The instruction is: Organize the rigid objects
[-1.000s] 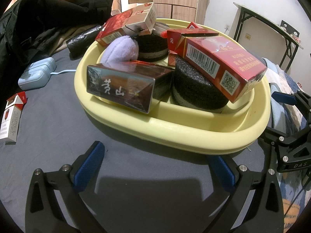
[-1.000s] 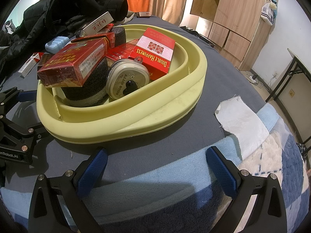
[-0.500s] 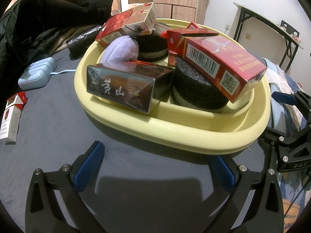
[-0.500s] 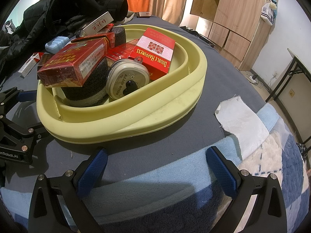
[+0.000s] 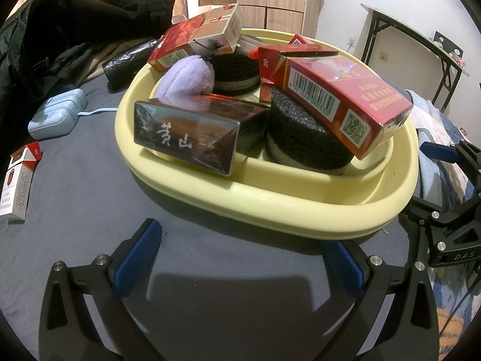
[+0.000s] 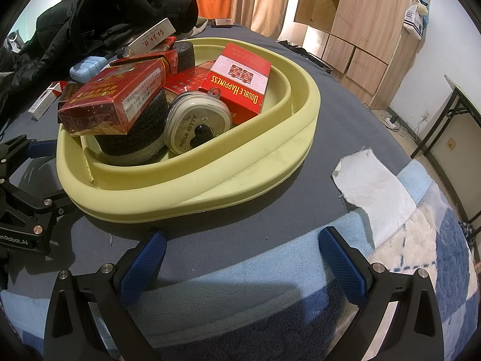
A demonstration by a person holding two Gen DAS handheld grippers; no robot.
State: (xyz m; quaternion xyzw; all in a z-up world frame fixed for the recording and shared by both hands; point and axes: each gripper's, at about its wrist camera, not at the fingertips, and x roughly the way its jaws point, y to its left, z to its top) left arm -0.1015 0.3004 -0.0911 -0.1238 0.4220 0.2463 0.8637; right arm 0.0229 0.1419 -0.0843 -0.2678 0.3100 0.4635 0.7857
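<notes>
A pale yellow basin [image 5: 300, 207] [image 6: 246, 162] sits on the dark blue bed cover. It holds several cigarette boxes, among them a dark brown box [image 5: 192, 135], a red box [image 5: 345, 102] [image 6: 111, 102] lying on a black foam disc [image 5: 303, 141], and a red Double Happiness box [image 6: 240, 81]. A round white tin [image 6: 197, 126] and a lilac pouch [image 5: 186, 79] lie among them. My left gripper [image 5: 243, 261] is open and empty just short of the basin's near rim. My right gripper [image 6: 240, 258] is open and empty in front of the basin's other side.
A red-and-white cigarette pack [image 5: 18, 183] lies on the cover at left, with a pale blue case [image 5: 57, 115] behind it. Black clothing [image 5: 69, 30] is piled beyond. A white cloth [image 6: 375, 189] lies right of the basin. Wooden cabinets [image 6: 360, 24] stand behind.
</notes>
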